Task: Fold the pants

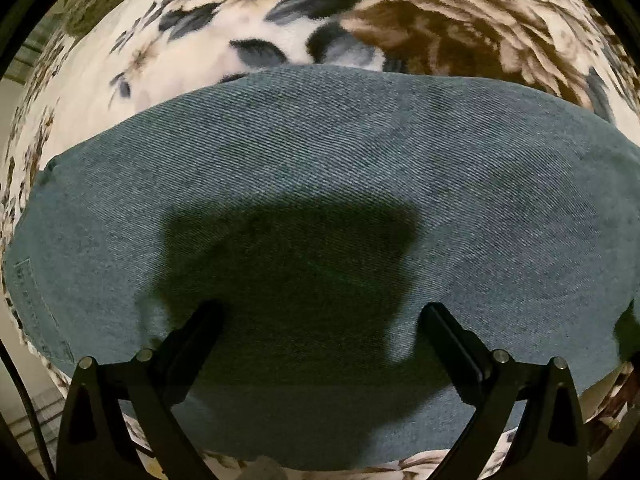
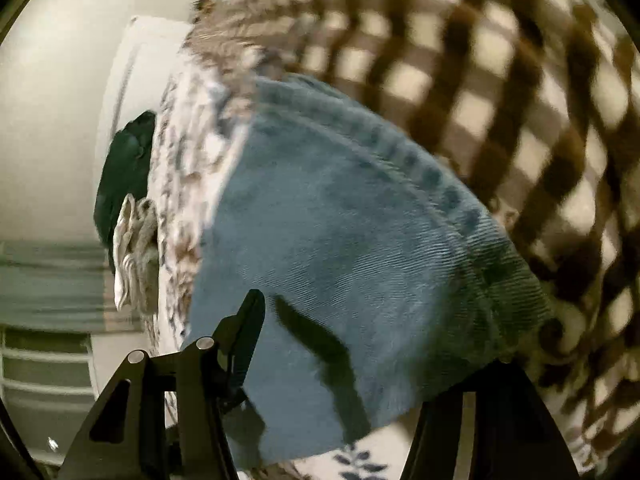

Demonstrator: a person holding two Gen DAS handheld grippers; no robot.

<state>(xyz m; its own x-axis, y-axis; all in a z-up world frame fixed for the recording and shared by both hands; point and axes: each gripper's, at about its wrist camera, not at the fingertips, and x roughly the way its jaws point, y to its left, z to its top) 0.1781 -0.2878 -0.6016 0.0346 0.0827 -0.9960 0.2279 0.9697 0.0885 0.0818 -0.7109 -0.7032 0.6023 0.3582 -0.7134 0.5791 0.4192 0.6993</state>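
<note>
denim jeans (image 1: 320, 168) are lying folded on a floral fleece blanket (image 1: 192, 40). the left gripper (image 1: 320, 316) is hovering spread above them at 6 o'clock. the right gripper (image 2: 360, 340) is hovering spread too, one finger hidden behind the jeans' seamed edge (image 2: 400, 160), a checked blanket (image 2: 520, 100) lying at 2 o'clock.

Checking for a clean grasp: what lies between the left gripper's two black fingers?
Only the blue denim pants, darkened by the tool's shadow, show between the open left gripper fingers in the left wrist view; nothing else lies there, and the floral fleece blanket begins beyond the denim.
</note>
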